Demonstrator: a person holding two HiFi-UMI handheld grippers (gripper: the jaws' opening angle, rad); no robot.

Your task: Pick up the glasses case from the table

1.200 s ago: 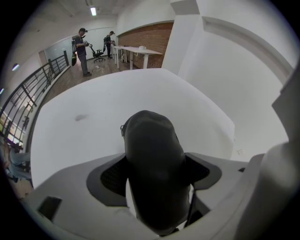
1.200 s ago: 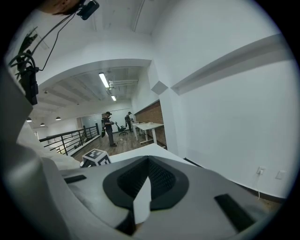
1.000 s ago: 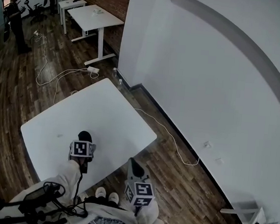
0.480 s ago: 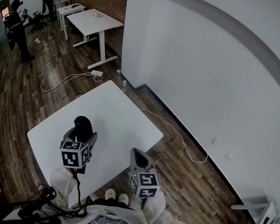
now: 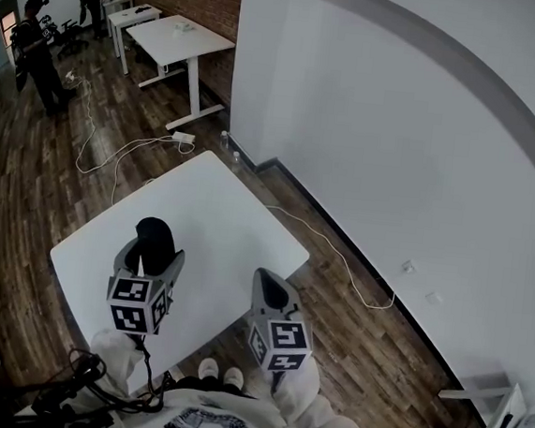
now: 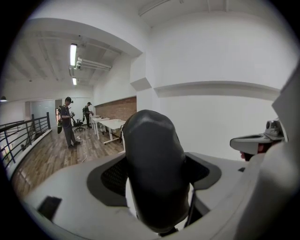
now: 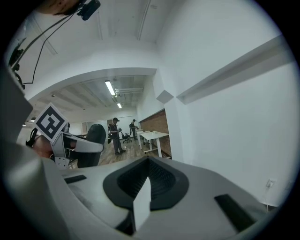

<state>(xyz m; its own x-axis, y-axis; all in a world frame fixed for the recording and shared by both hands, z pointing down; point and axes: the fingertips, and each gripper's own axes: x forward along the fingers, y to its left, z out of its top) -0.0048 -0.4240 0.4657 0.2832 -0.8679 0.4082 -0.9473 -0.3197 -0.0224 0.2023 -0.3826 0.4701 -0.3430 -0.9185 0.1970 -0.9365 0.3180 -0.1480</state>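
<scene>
Now left tongs (image 5: 153, 258) have raised the glasses case (image 5: 156, 235).

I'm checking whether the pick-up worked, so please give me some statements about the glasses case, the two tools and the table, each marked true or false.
1. The left tool grips the black glasses case. True.
2. The glasses case lies flat on the white table. False: it is held in the air above the table, between the left tool's jaws.
3. The right tool holds a second case. False: its jaws are together with nothing between them.
4. A person stands on the wooden floor far beyond the table. True.
</scene>
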